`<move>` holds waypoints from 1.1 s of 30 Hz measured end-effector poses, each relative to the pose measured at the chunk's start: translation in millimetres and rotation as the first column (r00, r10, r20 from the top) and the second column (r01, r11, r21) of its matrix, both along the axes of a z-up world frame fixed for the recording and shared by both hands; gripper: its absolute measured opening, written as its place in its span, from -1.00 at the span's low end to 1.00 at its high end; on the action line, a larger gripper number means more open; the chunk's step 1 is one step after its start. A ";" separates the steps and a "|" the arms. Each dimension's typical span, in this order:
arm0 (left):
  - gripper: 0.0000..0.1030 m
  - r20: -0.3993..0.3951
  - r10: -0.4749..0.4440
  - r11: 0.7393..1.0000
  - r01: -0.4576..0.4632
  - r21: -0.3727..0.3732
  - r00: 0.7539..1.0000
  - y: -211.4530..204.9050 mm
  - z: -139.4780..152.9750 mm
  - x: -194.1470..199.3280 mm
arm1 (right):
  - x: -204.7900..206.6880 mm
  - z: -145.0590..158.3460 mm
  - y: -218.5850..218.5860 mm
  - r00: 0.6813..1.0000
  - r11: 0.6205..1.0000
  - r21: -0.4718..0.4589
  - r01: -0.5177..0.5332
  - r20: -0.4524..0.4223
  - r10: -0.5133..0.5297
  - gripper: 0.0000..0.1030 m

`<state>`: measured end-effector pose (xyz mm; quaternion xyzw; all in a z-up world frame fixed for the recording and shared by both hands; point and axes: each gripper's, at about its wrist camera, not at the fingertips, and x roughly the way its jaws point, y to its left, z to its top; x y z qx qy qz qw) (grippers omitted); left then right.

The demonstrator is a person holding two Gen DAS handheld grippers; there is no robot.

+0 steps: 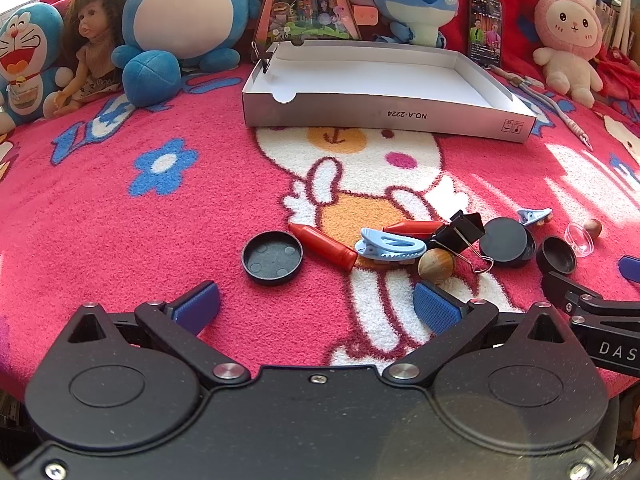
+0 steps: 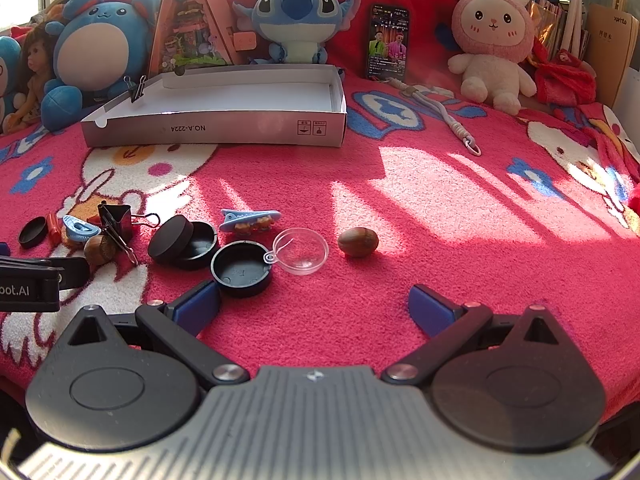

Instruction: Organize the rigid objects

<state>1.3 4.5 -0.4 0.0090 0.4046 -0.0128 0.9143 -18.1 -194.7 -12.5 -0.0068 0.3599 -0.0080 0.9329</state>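
Small rigid items lie scattered on the pink blanket: a black round lid [image 1: 272,258], a red crayon [image 1: 323,246], a blue hair clip [image 1: 390,247], a black binder clip [image 1: 460,233], a brown nut [image 1: 436,265] and black round cases [image 1: 507,242]. My left gripper [image 1: 316,307] is open just in front of them, holding nothing. In the right wrist view my right gripper [image 2: 315,305] is open near a black cap [image 2: 241,263], a clear dome [image 2: 301,256], a second nut [image 2: 358,242] and another blue clip [image 2: 250,216]. An open white box [image 1: 384,114] sits behind, with a binder clip [image 2: 137,87] on its rim.
Plush toys and a doll [image 1: 90,52] line the back edge, with a phone [image 2: 388,42] leaning between them. A cord lanyard [image 2: 444,114] lies right of the box. Open blanket stretches between the items and the box.
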 end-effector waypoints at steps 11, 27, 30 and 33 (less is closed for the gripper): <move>0.99 0.014 -0.022 1.000 0.022 -0.021 1.000 7.6 1.7 -2.9 | -3.6 -1.8 -3.1 1.000 1.000 0.022 -0.023 0.004 0.023 1.00; -0.08 0.093 0.015 0.999 -0.010 -0.052 0.996 22.0 17.1 -8.6 | -10.8 14.9 -7.7 0.995 0.991 0.114 -0.065 0.087 0.055 0.30; -0.21 0.102 0.012 0.999 -0.007 -0.049 0.995 22.8 17.8 -8.5 | -10.1 16.4 -7.3 0.994 0.992 0.112 -0.060 0.094 0.050 0.06; -0.32 0.107 0.000 0.999 0.004 -0.037 0.994 21.7 17.5 -8.5 | -8.6 16.8 -6.9 0.995 0.992 0.111 -0.058 0.091 0.048 -0.10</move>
